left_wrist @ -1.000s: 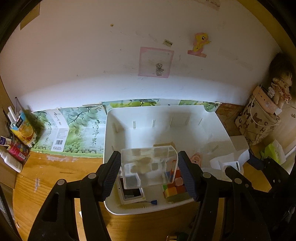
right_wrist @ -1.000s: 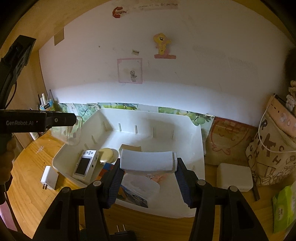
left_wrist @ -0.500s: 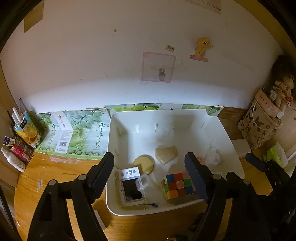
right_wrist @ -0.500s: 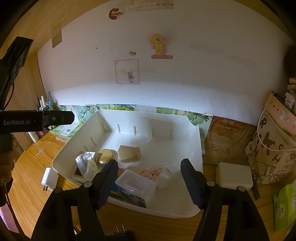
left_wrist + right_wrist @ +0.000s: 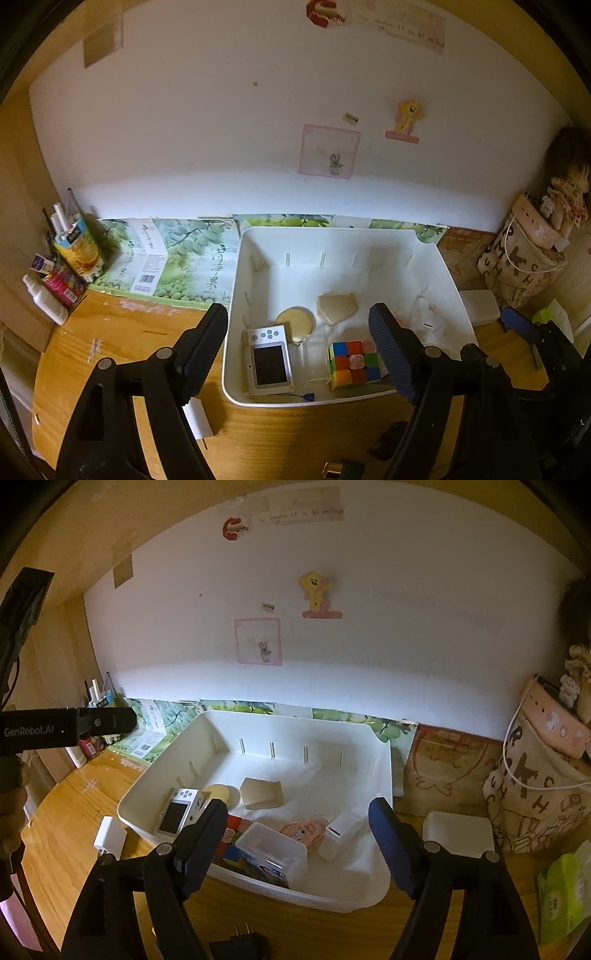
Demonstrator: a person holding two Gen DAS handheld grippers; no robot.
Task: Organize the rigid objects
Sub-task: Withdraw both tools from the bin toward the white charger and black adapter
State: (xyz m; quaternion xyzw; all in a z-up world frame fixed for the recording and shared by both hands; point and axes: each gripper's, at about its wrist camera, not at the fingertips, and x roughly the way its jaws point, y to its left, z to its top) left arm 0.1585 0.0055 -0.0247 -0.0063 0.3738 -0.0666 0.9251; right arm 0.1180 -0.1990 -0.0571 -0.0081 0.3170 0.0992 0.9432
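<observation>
Your left gripper [image 5: 299, 347] is wide open. Its two black fingers [image 5: 205, 343] stand far apart, and nothing is held between them. It is held up in the air and tilted down a little. The soft pads on the inside have a bumpy pattern.

Your right gripper [image 5: 297, 840] is wide open too. Its fingers [image 5: 386, 832] stand far apart with nothing between them. It is also up in the air, pointing forward and a bit down.

In the right wrist view, your left gripper shows from the side at the left edge, as a long black bar. Your left hand [image 5: 11, 812] holds it from below, at the dark edge.
</observation>
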